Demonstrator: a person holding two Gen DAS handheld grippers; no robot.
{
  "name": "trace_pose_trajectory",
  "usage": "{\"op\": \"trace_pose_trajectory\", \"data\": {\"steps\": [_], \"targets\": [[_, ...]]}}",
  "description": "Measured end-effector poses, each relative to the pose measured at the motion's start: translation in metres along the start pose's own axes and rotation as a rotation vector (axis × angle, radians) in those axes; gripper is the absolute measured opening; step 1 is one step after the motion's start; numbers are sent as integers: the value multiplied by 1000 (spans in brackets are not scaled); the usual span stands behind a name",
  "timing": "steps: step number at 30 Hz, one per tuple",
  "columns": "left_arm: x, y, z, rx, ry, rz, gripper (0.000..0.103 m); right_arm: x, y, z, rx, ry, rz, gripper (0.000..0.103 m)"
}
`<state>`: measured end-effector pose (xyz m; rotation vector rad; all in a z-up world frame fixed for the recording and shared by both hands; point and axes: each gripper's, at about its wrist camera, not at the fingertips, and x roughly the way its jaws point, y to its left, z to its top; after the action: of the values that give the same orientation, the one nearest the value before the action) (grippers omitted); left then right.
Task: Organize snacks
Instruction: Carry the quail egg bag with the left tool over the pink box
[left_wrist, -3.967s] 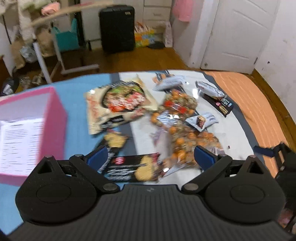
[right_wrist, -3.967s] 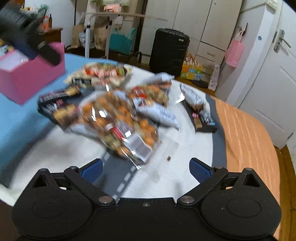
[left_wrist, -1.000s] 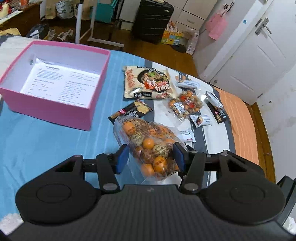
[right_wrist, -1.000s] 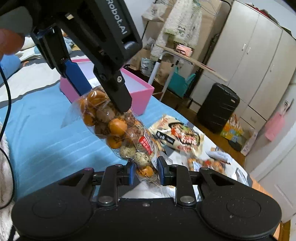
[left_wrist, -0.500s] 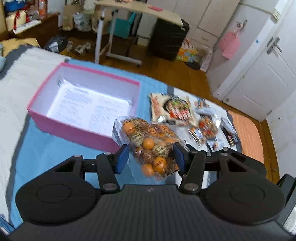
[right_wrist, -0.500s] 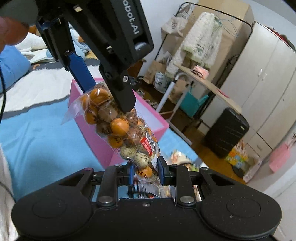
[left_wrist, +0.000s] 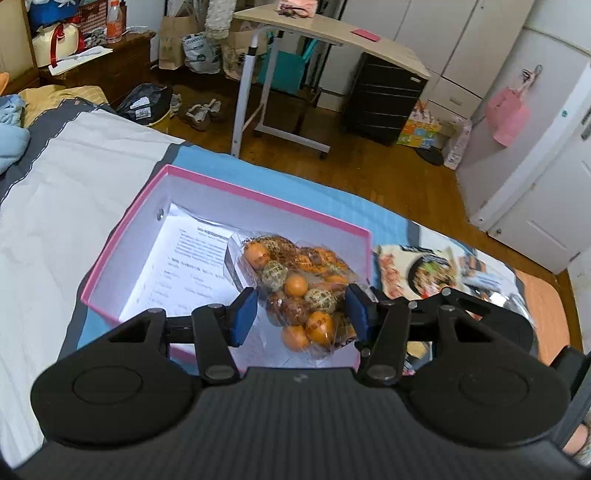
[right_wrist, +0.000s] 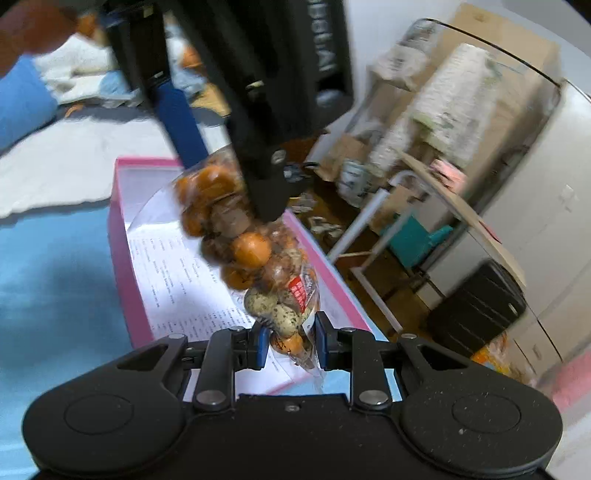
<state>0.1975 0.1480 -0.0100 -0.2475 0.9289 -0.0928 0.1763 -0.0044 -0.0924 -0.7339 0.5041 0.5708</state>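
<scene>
Both grippers are sharing the floppy snack bag (left_wrist: 301, 291), the left gripper (left_wrist: 301, 314) clamping one end and the right gripper (right_wrist: 289, 347) pinching the other, carrying it level above the open pink box (left_wrist: 125, 236) so it can go in flat.

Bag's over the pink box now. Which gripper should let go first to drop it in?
Probably right. The right gripper pinches only the bag of egg snacks' tail end at the pink box's near edge; the left gripper clamps the bulk over the box and can lower it.
</scene>
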Motion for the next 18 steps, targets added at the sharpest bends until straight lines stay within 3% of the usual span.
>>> {"op": "trace_pose_trajectory", "data": {"steps": [5, 10, 18], "targets": [[33, 19, 9, -40, -20, -16, 51, 31, -3, 1, -54, -11, 60, 28], [61, 30, 19, -73, -40, -51, 51, 54, -6, 5, -64, 6, 15, 27], [96, 45, 23, -51, -59, -42, 51, 77, 5, 5, -95, 40, 54, 28]]}}
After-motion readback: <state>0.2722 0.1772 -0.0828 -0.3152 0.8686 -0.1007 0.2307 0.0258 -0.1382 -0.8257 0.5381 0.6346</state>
